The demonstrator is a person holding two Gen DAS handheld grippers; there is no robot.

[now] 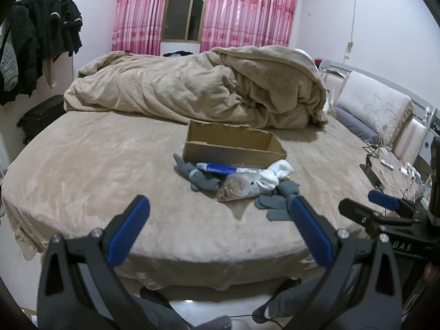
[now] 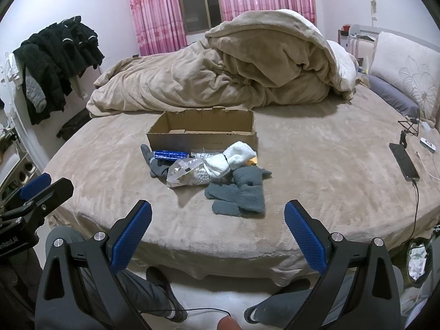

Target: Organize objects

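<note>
Both grippers, left gripper (image 1: 218,222) and right gripper (image 2: 218,228), are held spread wide, empty, short of the pile. The grey gloves (image 2: 239,195), nearest, are best pinched first and carried into the cardboard box (image 2: 202,130).

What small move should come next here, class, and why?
Probably reach the right gripper forward to the grey gloves, the item of the pile nearest it. Both grippers are open and hold nothing, the left gripper included. The box behind the pile looks nearly empty, so the sorting has not yet begun.
</note>
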